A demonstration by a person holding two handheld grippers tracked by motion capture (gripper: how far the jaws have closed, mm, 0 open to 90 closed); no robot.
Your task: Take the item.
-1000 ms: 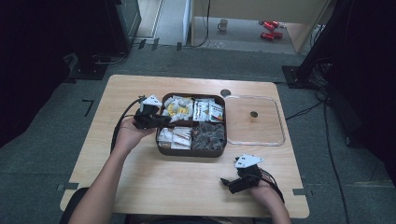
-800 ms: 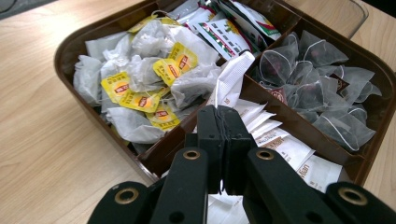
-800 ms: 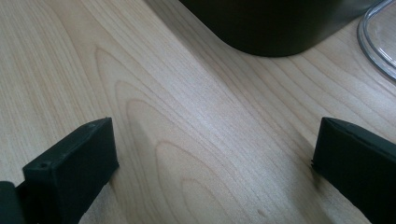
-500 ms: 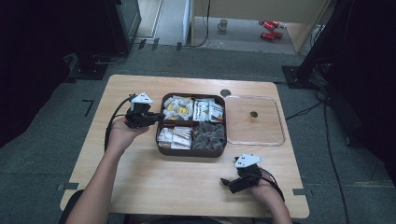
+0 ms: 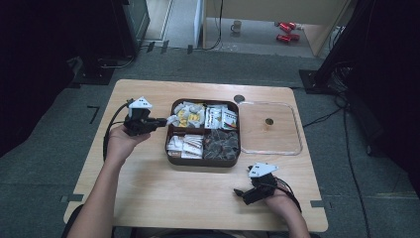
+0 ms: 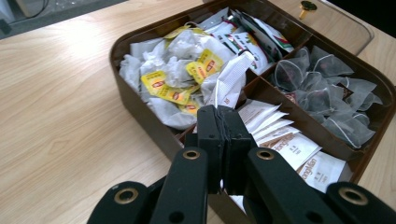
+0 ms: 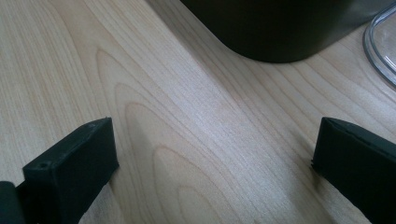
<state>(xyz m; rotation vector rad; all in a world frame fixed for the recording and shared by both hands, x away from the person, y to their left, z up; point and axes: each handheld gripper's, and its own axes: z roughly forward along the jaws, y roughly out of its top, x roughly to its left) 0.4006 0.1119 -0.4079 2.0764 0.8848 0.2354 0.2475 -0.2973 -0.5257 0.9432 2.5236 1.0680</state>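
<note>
A brown four-compartment tray [image 5: 170, 157] sits mid-table, filled with tea bags and sachets. Yellow-tagged tea bags [image 6: 180, 70] fill its far left compartment, and white sachets [image 6: 299, 151] lie in the near left one. My left gripper [image 5: 162, 120] hovers at the tray's left rim [image 6: 135, 107]. Its jaws [image 6: 223, 112] are pressed together on the end of a white sachet [image 6: 231, 79], which sticks up past them over the tea bags. My right gripper [image 5: 240, 194] rests near the table's front right, open, with bare wood between its jaws [image 7: 215, 140].
A clear plastic lid [image 5: 270, 144] with a small gold knob [image 5: 269, 121] lies right of the tray. Pyramid tea bags [image 6: 327, 93] and printed packets [image 6: 261, 39] fill the tray's right compartments. Bare wooden tabletop [image 5: 148, 193] spreads left and in front of the tray.
My left gripper has drawn back to the left, from over the tray's left compartments to its left rim, and risen slightly. The right gripper has stayed put.
</note>
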